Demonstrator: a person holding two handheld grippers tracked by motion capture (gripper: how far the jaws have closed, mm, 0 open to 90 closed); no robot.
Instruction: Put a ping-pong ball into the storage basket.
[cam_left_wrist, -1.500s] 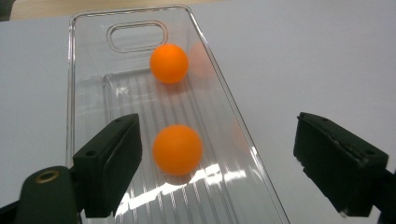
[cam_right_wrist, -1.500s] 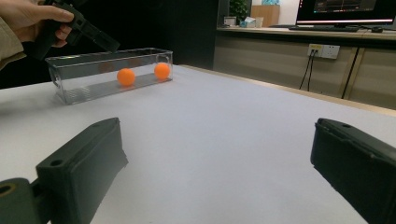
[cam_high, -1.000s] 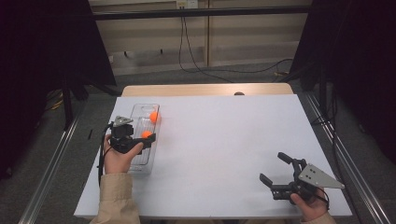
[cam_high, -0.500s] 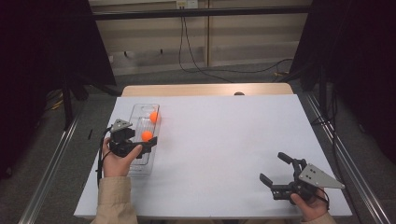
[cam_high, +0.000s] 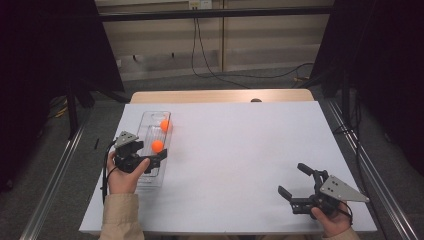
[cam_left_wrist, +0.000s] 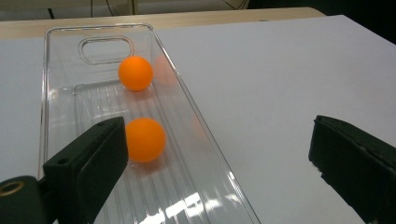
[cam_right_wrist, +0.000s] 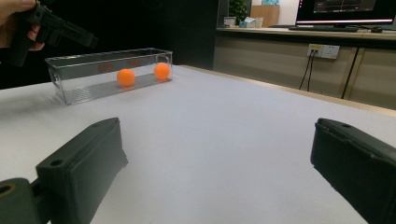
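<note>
**Releasing a ball into the clear tray**

While the left hand-held gripper (cam_high: 156, 156) hangs over the near half of the clear tray (cam_high: 148, 176) at the left of the high view, its jaws stand wide apart and have just been opening, with nothing pressed between them. The nearer orange ball (cam_high: 157, 146) lies on the ribbed tray floor just beside the left jaw in the left gripper view (at centre left of that frame (cam_left_wrist: 145, 139)), apart from the pad. The farther orange ball (cam_high: 165, 125) rests toward the tray's far end, near the oval handle slot (cam_left_wrist: 106, 48). The right hand-held gripper (cam_high: 296, 187) sits at the lower right of the high view, low over the white counter (cam_high: 250, 150), its jaws likewise spread and empty; from its own camera the tray (cam_right_wrist: 109, 74) appears at upper left with both balls inside.

The step in hand appears to be the release of the nearer ball. To do it well, the jaws should be kept fully apart and lifted straight up, so that neither pad nudges the ball nor catches the thin tray wall. A light ball of this kind would probably roll at a slight touch, and the tray itself could slide on the smooth counter.
</note>
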